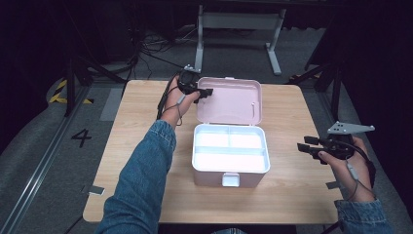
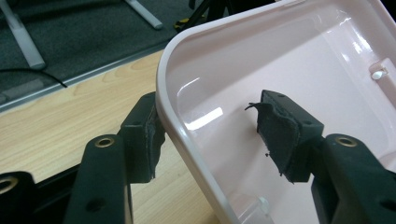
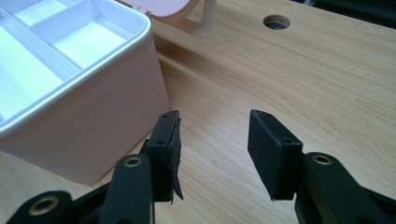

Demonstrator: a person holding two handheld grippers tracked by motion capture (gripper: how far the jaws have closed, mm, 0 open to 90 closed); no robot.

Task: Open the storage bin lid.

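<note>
The left gripper [image 1: 203, 92] straddles the rounded corner of the pink lid [image 1: 234, 100]: its two black jaws are spread, one outside the rim and touching it, the other inside the lid's hollow and clear of the wall. Both jaw pads [image 2: 275, 133] are dark, rubbery and frayed at the edges. The lid is one smooth, glossy plastic shell with rounded corners, standing open behind the box.

The right gripper [image 1: 309, 145] hangs over the table's right edge, its jaws spread with nothing between them, near the box's side but apart from it. A grey three-cornered plate [image 1: 349, 128] sits on top of it.

One pink box [image 1: 230, 175] stands in the middle of the table [image 1: 292, 185], a single latch tab [image 1: 230, 180] at its front. Inside lies one white tray [image 1: 230, 146] with three compartments: two small ones at the back, one long one in front.

The table is pale wood-grain with a round hole [image 3: 276, 21]. On the floor to the left a "4" [image 1: 81, 137] is marked.
</note>
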